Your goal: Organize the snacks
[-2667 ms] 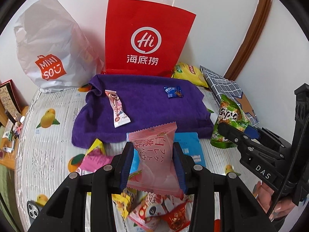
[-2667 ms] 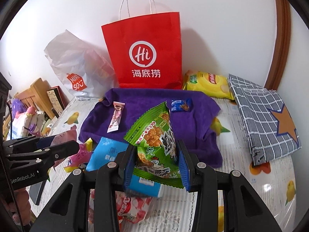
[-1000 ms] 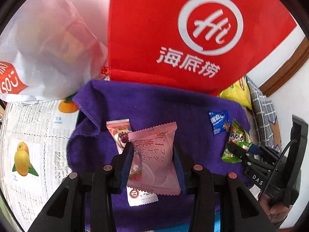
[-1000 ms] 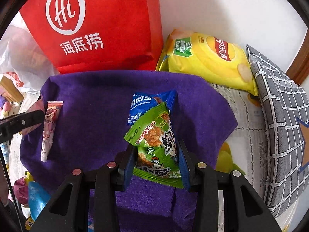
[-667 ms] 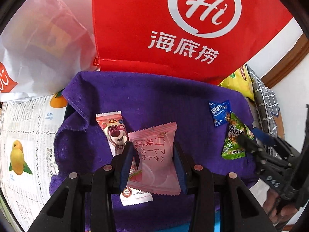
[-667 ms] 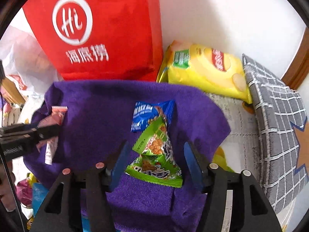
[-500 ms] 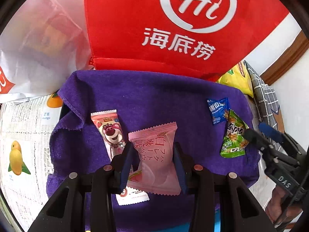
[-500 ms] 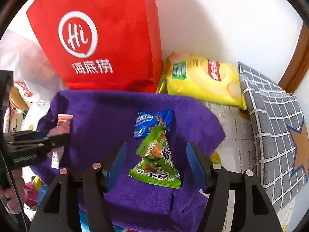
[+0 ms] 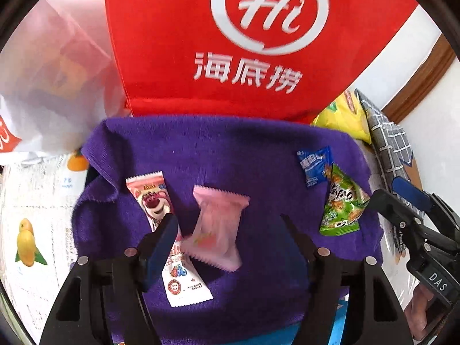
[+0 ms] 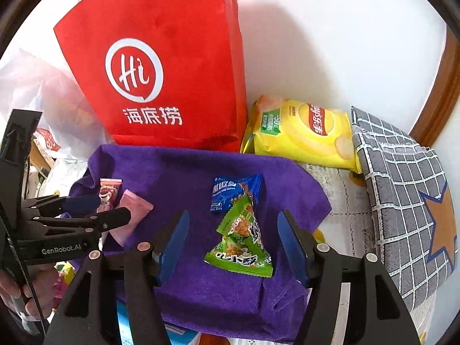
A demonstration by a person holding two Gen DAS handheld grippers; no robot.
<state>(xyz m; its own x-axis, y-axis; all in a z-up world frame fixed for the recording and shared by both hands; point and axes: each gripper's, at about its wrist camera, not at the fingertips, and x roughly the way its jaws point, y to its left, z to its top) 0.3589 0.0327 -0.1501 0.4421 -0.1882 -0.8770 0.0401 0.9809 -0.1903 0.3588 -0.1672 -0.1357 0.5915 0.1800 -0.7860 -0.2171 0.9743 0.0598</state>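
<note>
- Left gripper point(image 9: 228, 230), in the left wrist view, stands with its jaws spread wide above the purple towel point(image 9: 230, 149). A pink snack packet point(image 9: 217, 228) lies on the towel between the jaws, touching neither, its edge over a bear-print bar point(image 9: 161, 215).
- On the towel's right part, a green snack bag point(image 9: 342, 204) overlaps a small blue cookie packet point(image 9: 314, 165).
- Right gripper point(image 10: 231, 244), in the right wrist view, has its jaws apart, the green snack bag point(image 10: 243, 238) resting on the towel point(image 10: 178, 172) between them.
- Behind the towel stand a red paper bag point(image 10: 161, 66) and a yellow chip bag point(image 10: 302, 132).
</note>
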